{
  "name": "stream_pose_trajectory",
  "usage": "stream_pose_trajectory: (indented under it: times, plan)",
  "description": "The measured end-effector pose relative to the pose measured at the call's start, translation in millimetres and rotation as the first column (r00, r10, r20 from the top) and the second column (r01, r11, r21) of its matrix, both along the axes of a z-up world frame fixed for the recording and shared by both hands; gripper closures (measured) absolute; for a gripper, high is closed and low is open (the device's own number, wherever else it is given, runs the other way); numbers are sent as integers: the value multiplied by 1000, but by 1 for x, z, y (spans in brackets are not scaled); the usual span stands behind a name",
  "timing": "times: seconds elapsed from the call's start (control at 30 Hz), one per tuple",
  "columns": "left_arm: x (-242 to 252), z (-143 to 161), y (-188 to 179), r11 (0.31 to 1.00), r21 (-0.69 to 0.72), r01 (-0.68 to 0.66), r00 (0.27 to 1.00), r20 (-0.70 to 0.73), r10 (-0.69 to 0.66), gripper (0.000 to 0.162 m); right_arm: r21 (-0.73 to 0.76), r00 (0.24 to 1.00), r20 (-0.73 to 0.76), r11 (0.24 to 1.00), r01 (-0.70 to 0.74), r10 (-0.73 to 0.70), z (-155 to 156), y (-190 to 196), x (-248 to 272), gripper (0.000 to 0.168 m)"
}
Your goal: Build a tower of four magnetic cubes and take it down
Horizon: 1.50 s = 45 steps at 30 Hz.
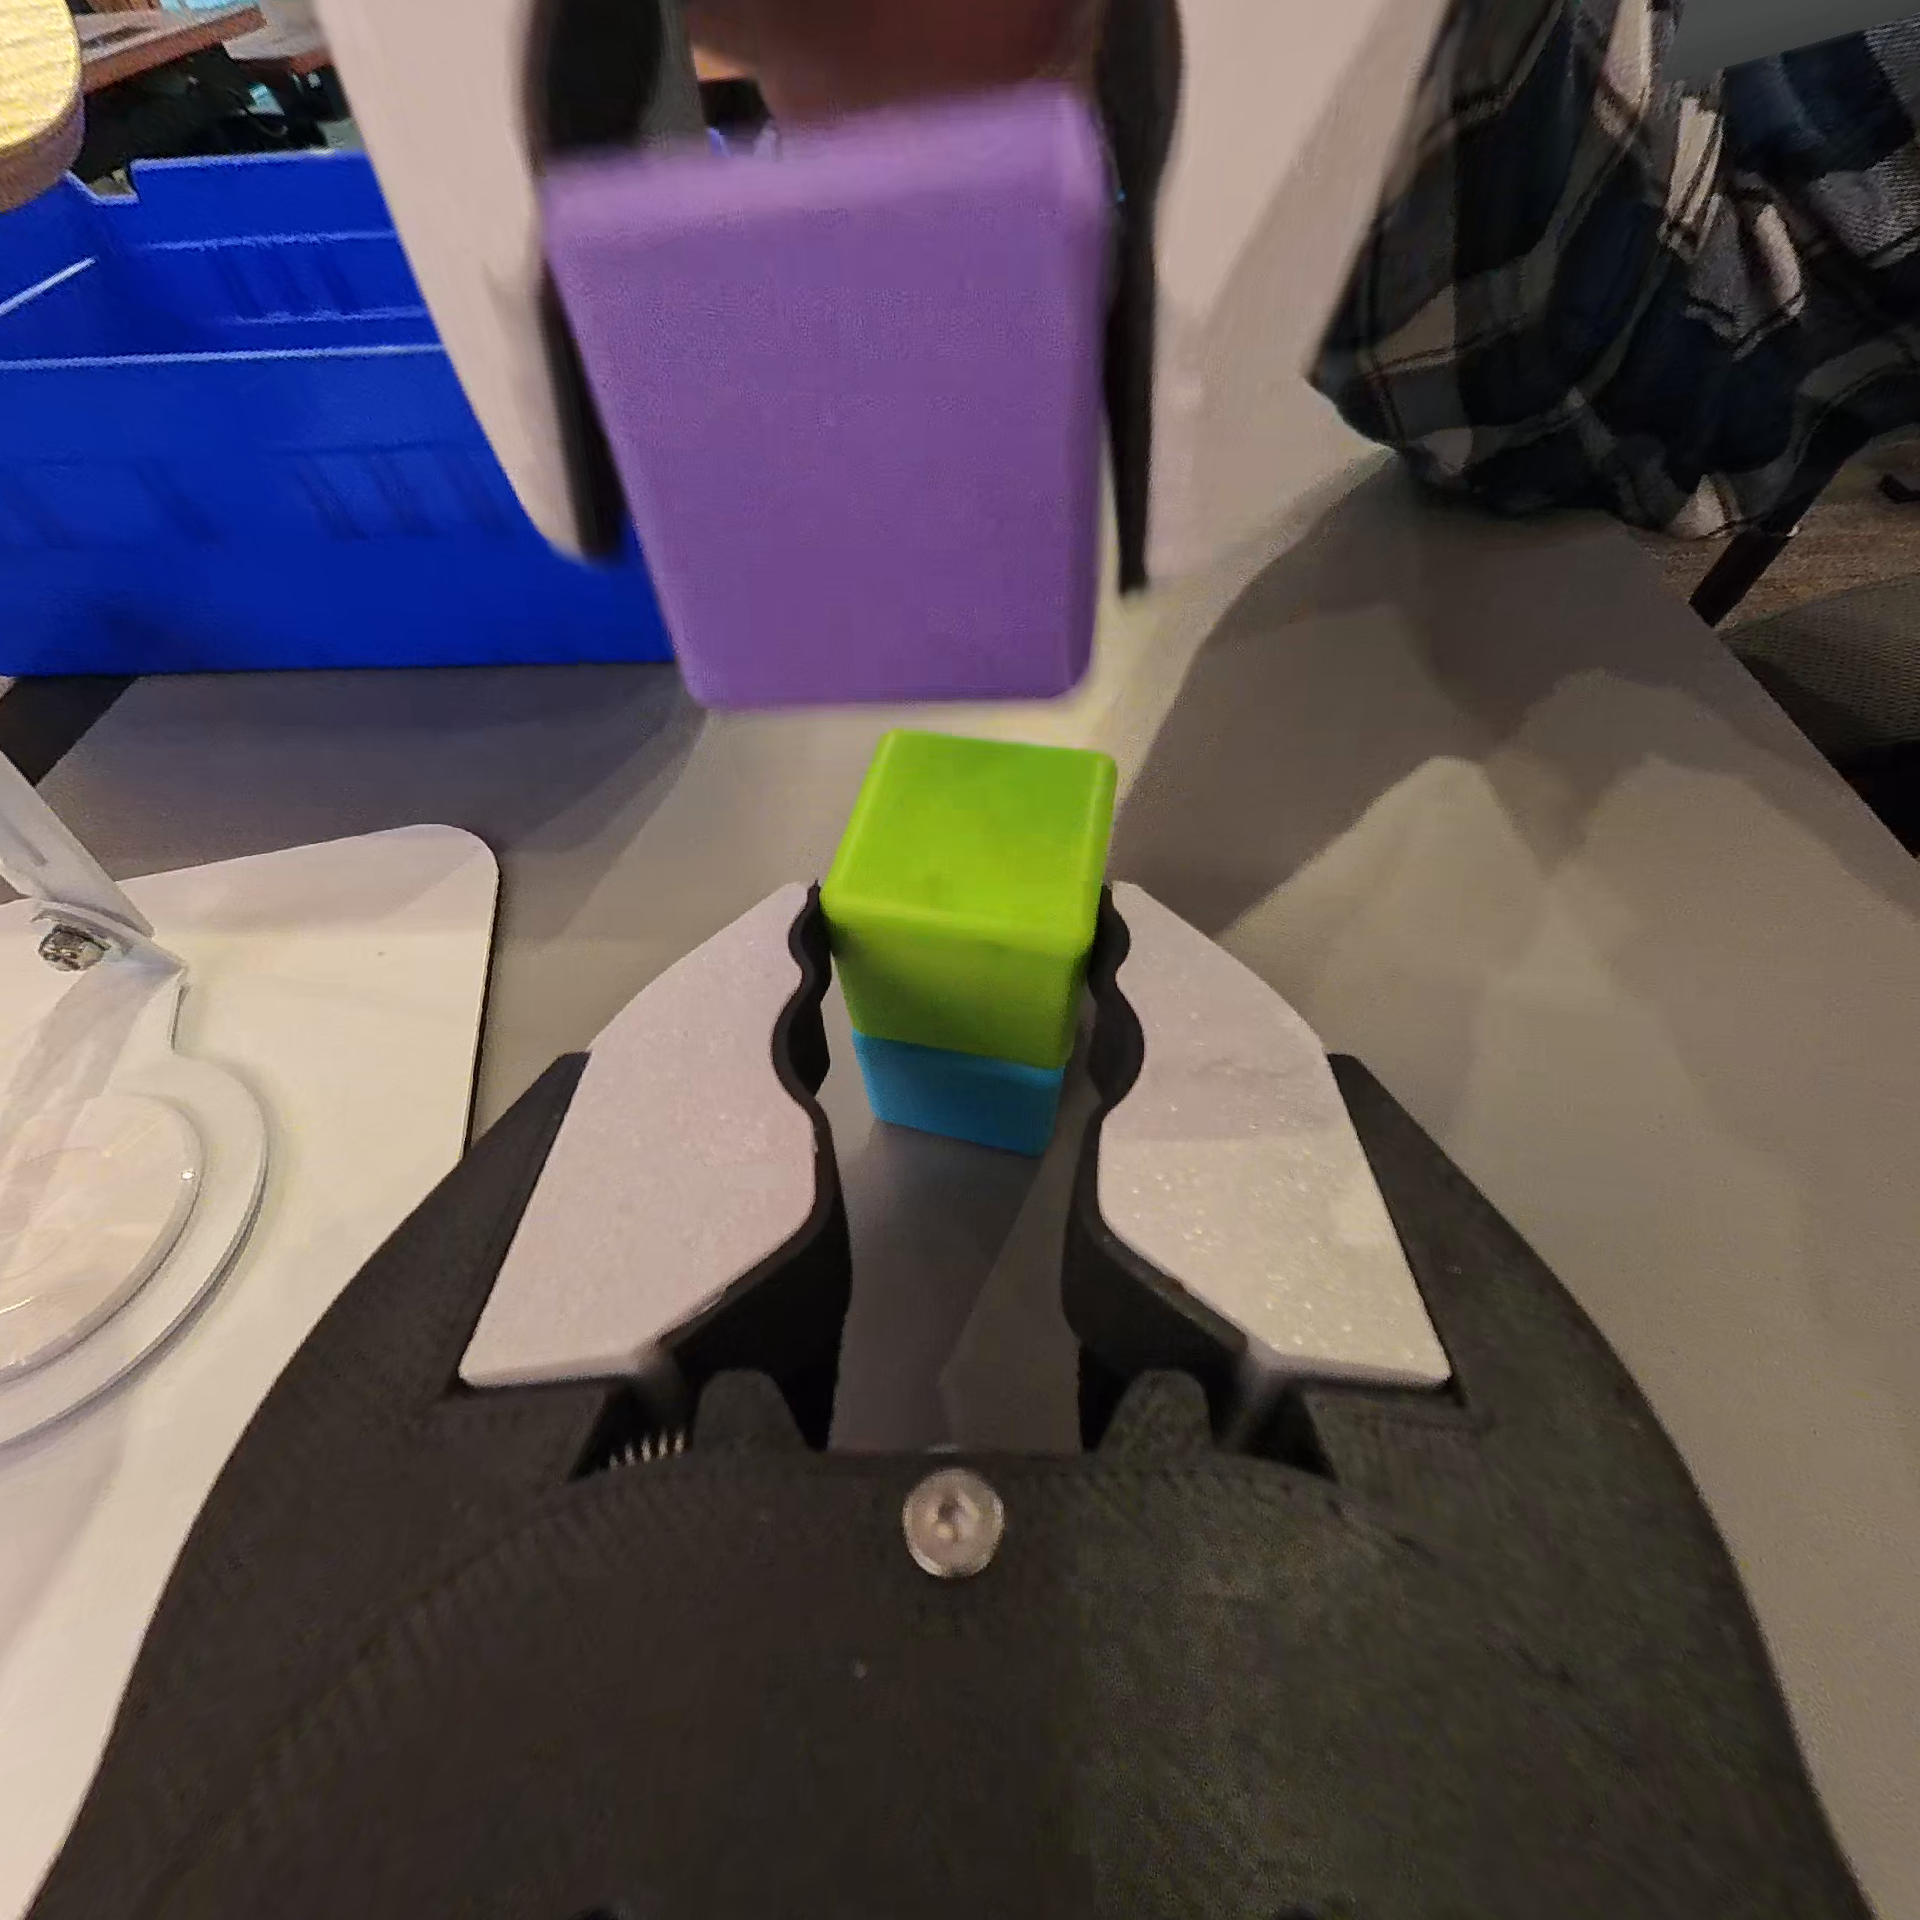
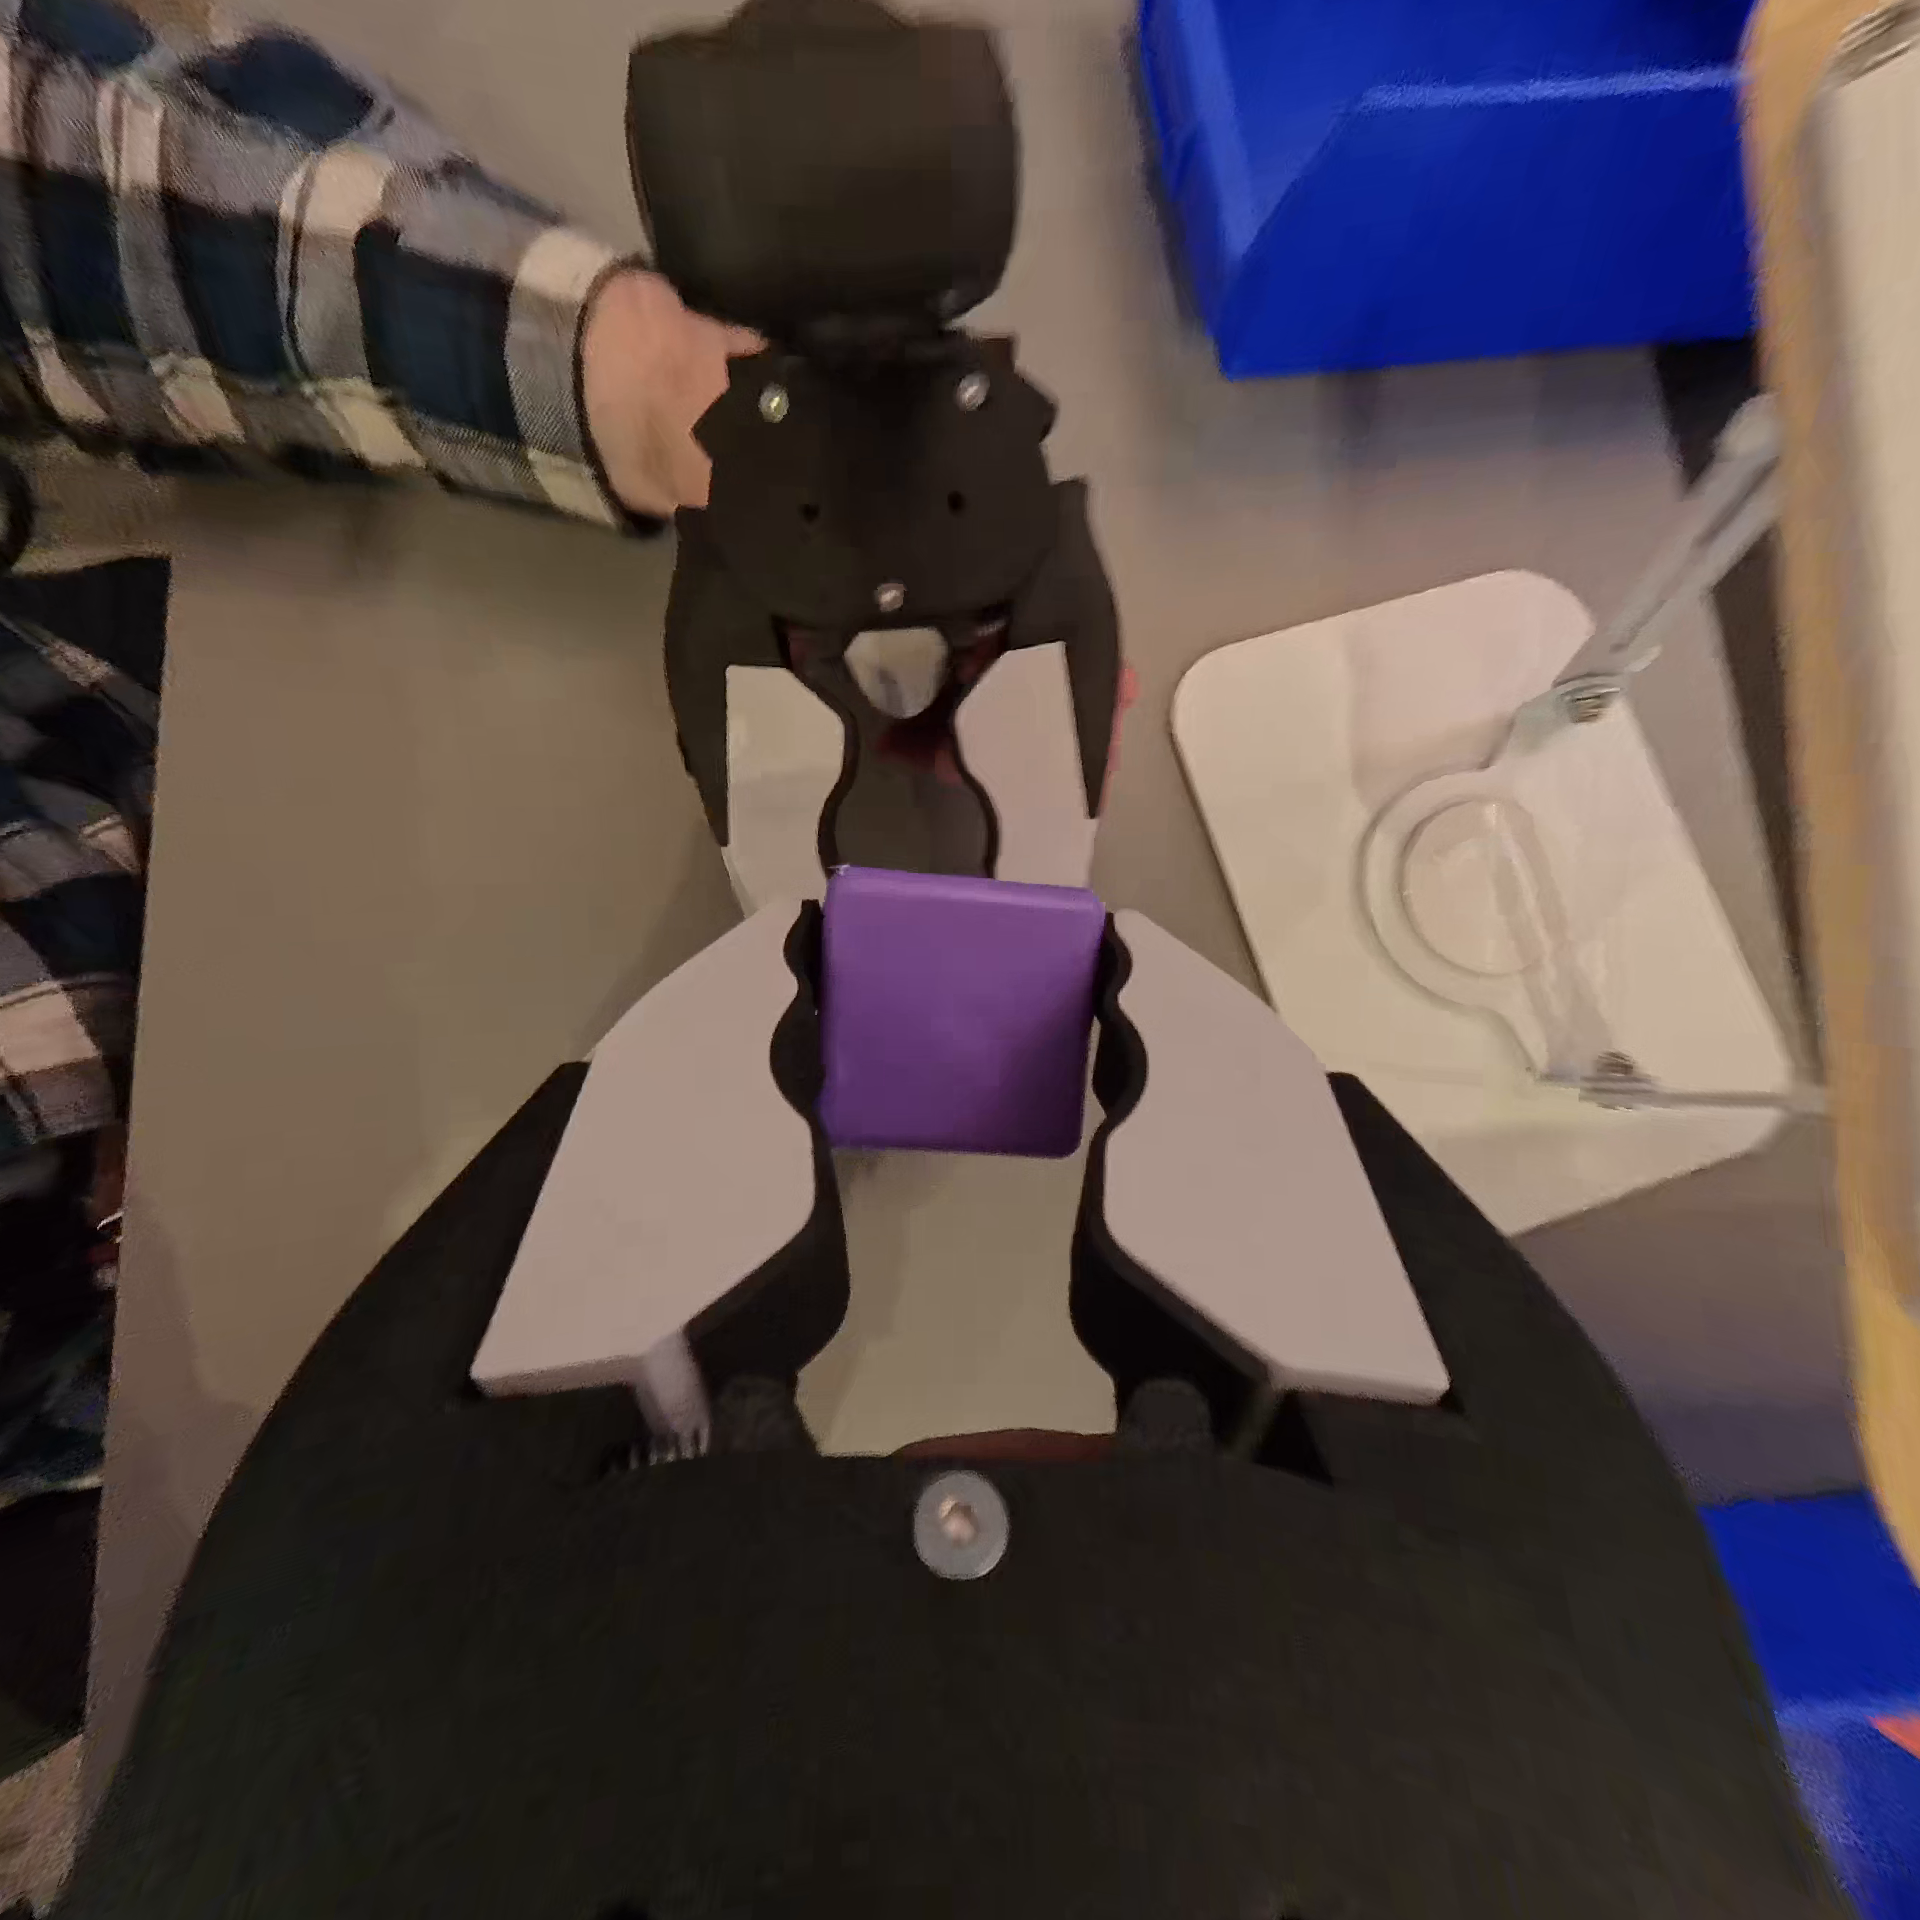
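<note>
The left gripper (image 1: 961, 940) is clamping low near the table; the right gripper (image 2: 956, 1013) is gripping above it, pointing downward.

No legible text, labels, brands, numbers or signs anywhere, near or far, left or right, in either wrist view.

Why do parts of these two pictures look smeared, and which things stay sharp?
Left wrist view: the purple cube overhead is motion-blurred, while the green cube on the blue cube looks crisp. Right wrist view: nearly everything smears, most of all the plaid sleeve and blue bin.
</note>
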State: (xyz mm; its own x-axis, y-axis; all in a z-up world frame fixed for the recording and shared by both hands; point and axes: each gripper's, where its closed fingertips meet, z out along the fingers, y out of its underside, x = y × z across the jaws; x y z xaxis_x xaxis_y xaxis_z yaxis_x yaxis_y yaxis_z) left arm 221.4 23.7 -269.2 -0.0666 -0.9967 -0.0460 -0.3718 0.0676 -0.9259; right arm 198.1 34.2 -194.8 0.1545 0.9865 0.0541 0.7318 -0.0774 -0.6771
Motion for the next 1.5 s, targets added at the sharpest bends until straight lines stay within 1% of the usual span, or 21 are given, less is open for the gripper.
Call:
stream_pose_trajectory:
  times: [0.17, 0.3, 0.4, 0.53, 0.67, 0.77, 0.97, 1.1, 1.2, 1.33, 1.5]
  plan:
    - [0, 0, 0, 1000, -3, -1, 1000, -1, 1, 114, 88, 984, -118, 986, 143, -132, 43, 27, 30, 118]
    - [0, 0, 0, 1000, -2, -1, 1000, 0, 1, 114, 164, 942, -200, 939, 302, -268, 75, 56, 72, 118]
    - [0, 0, 0, 1000, -3, -2, 1000, -1, 2, 114, 216, 885, -240, 867, 450, -400, 90, 83, 113, 118]
    - [0, 0, 1, 1000, -3, -2, 1000, -1, 2, 114, 238, 790, -257, 755, 611, -557, 92, 115, 172, 118]
    - [-1, 0, 1, 1000, -3, -1, 1000, -1, 1, 114, 225, 701, -226, 664, 713, -676, 75, 141, 219, 118]
    - [-1, 0, 1, 1000, -5, -2, 1000, -1, 2, 114, 222, 652, -145, 617, 755, -744, 45, 158, 246, 118]
    - [-1, 0, 1, 1000, -3, -2, 1000, -1, 2, 114, 246, 569, 56, 564, 788, -820, -24, 185, 279, 118]
    - [-1, 0, 1, 1000, -2, -2, 1000, 0, 2, 114, 233, 536, 124, 550, 802, -835, -59, 195, 287, 118]
    - [-1, 0, 1, 1000, -1, -1, 1000, 0, 1, 114, 235, 497, 155, 521, 821, -853, -76, 201, 297, 118]
    - [-1, 0, 1, 1000, -1, -1, 1000, 0, 1, 114, 231, 449, 179, 481, 846, -876, -90, 204, 309, 118]
    - [-1, 0, 1, 1000, -2, -1, 1000, 0, 1, 114, 262, 418, 217, 465, 846, -882, -101, 206, 316, 118]
